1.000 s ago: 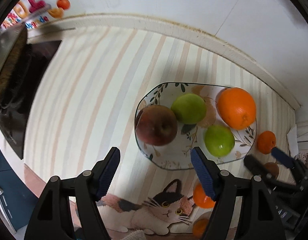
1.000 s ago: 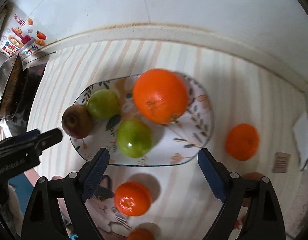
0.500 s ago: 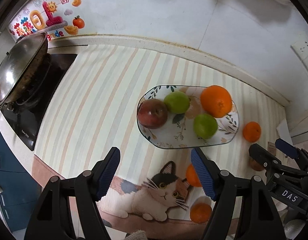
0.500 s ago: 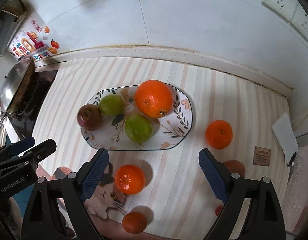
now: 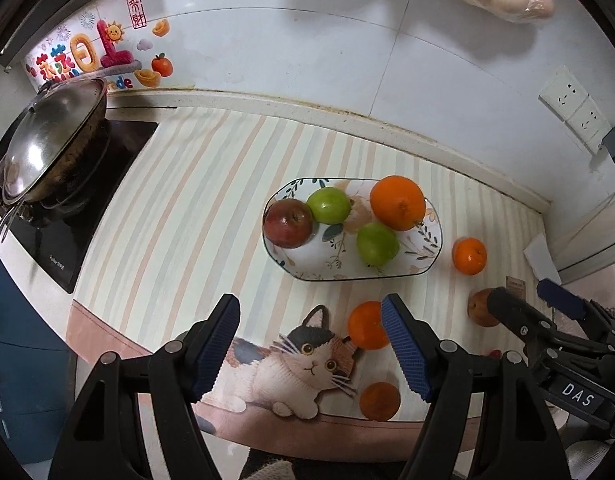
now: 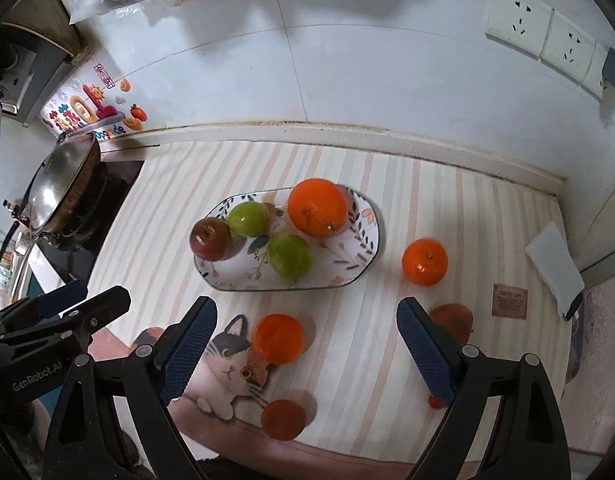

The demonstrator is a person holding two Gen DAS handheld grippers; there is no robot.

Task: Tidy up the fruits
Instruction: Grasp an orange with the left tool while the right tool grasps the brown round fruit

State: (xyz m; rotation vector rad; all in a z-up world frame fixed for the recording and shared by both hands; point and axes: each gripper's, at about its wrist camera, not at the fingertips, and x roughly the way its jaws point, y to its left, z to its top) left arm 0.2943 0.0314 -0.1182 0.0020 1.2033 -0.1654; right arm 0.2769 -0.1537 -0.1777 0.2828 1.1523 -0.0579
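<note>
A patterned oval plate (image 5: 421,258) (image 6: 363,256) on the striped mat holds a red apple (image 5: 287,223) (image 6: 210,238), two green apples (image 5: 328,205) (image 5: 377,243) and a large orange (image 5: 397,202) (image 6: 317,207). Loose on the mat lie a mandarin right of the plate (image 5: 469,255) (image 6: 424,262), one in front of the plate (image 5: 366,325) (image 6: 278,338), one at the front edge (image 5: 379,401) (image 6: 283,419) and a brownish fruit (image 5: 480,307) (image 6: 451,318). My left gripper (image 5: 310,350) and right gripper (image 6: 306,350) are both open and empty, held above the mat's front.
A wok (image 5: 47,144) sits on a black hob (image 5: 79,208) at the left. The tiled wall runs behind, with sockets (image 6: 539,32) at the upper right. A white cloth (image 6: 553,264) and a small brown tag (image 6: 509,300) lie at the right.
Both grippers have pulled back and up from the plate, so the fruit looks smaller and more of the counter shows. Both stay open. No fruit has moved.
</note>
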